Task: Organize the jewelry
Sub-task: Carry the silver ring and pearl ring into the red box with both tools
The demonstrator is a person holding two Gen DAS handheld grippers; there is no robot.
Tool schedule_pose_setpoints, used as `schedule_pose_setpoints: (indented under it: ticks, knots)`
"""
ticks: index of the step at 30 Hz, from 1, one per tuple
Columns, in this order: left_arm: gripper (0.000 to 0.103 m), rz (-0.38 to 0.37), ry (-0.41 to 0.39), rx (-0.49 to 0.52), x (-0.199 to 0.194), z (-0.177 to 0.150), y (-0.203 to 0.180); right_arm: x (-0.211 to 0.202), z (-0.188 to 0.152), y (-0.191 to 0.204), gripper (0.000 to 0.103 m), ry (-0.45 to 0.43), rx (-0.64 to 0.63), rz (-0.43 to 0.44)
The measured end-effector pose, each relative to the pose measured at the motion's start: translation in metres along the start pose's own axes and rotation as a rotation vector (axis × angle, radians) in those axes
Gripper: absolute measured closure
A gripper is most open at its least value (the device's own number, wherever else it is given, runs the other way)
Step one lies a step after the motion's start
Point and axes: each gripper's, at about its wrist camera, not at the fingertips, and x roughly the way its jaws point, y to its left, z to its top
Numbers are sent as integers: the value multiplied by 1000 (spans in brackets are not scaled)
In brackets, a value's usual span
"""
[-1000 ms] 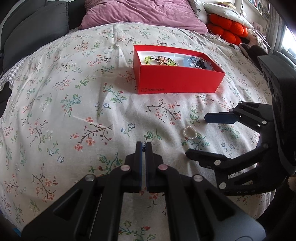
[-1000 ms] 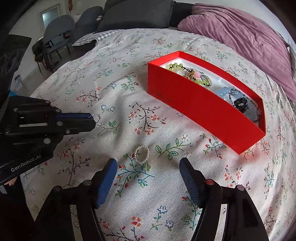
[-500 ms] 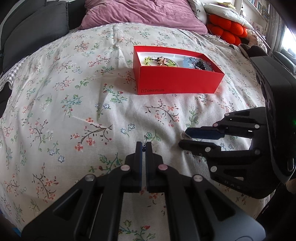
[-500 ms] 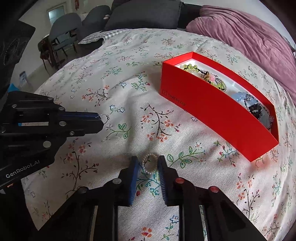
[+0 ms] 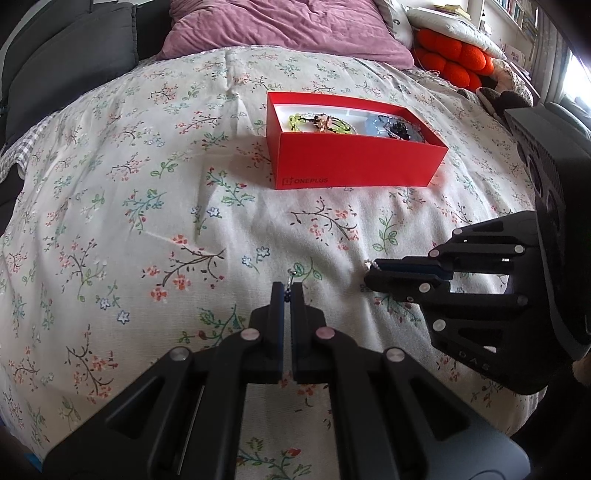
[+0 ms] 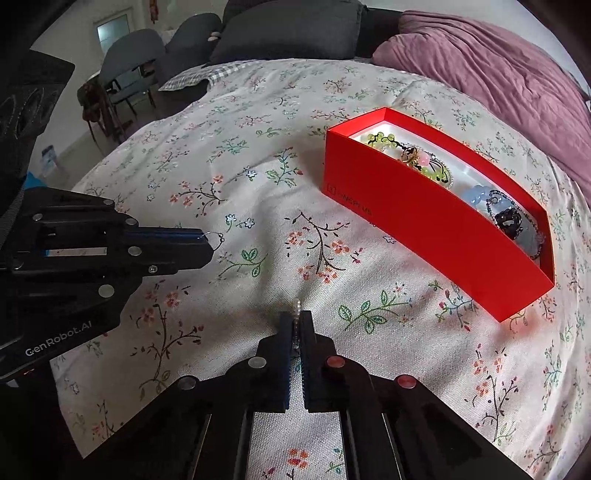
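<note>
Lying across a bed, a floral bedspread point(image 5: 147, 184), with a mauve duvet point(image 5: 280, 29) and grey cushions well beyond both tongs. Sitting ahead of the left gripper point(image 5: 287, 291) and ahead-right of the right gripper point(image 6: 295, 319): a red OnePlus box point(image 5: 354, 166), open-topped, already holding green beads, a pale blue piece and dark beaded items.

Having just changed: a second ago gaping wide around the pearl ring point(image 6: 296, 306) on the cloth, half a second ago narrowing on it, the right gripper's jaws now pinching it nearly closed, pearls poking out beyond the tips. Meaning, probably, the pick is secured and the carry to the box is coming next. Staying pinched nearly closed throughout, the left gripper, gripping a small silver chain piece point(image 6: 216, 236) with its loop sticking out in front.

Showing only in the right wrist view: the pearls squeezed flat between ridged blue pads, plus the wire loop at the left tips. Showing only in the left wrist view: dark beads in the left jaws' gap, and just a pearl or two at the right tips point(image 5: 369, 263).
</note>
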Motion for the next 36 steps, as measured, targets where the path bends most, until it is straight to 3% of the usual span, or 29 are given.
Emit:
schedule_pose_setpoints:
  ticks: [23, 36]
  knots:
    - [99, 0, -25, -3, -6, 10, -1, -29, 13, -13, 100, -87, 47, -24]
    - [99, 7, -96, 9, -17, 44, -11, -56, 25, -33, 100, -165, 101, -45]
